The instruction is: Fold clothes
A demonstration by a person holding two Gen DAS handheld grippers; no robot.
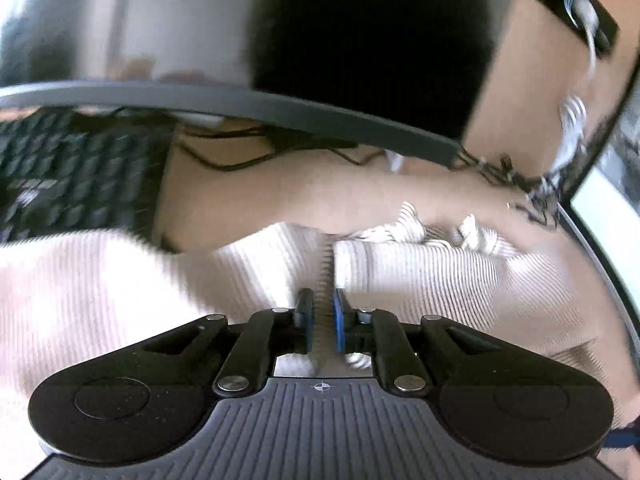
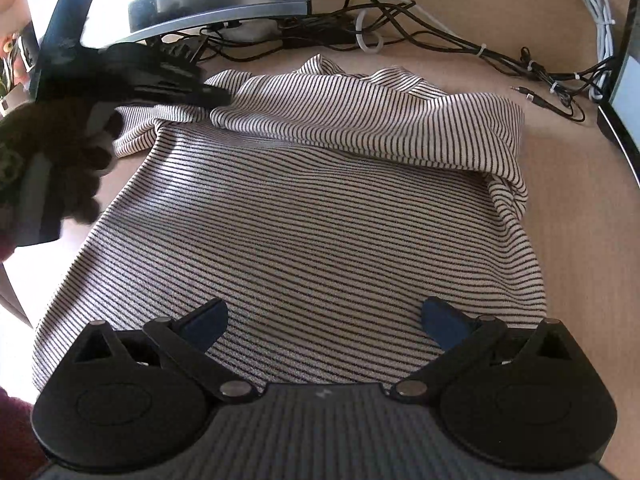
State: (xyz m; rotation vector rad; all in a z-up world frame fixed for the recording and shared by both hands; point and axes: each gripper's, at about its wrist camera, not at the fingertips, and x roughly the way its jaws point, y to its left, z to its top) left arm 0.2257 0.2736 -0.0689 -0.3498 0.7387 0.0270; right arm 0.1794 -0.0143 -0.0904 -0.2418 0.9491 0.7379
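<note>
Both tongs meet striped shirt (image 2: 320, 208): left tongs (image 1: 322, 312) seemingly pinching it, right tongs (image 2: 324, 320) spread above.

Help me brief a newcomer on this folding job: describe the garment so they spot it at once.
Start at the light wooden desk, with a curved monitor and tangled cables along its far edge. In front of them lies the striped shirt, its top part folded over. It is the only cloth here, white with thin dark stripes.

No words, brand names or numbers can be read in either view. The keyboard (image 1: 76, 172) at the counter's far left edge is too blurred for its key legends to be made out.
</note>
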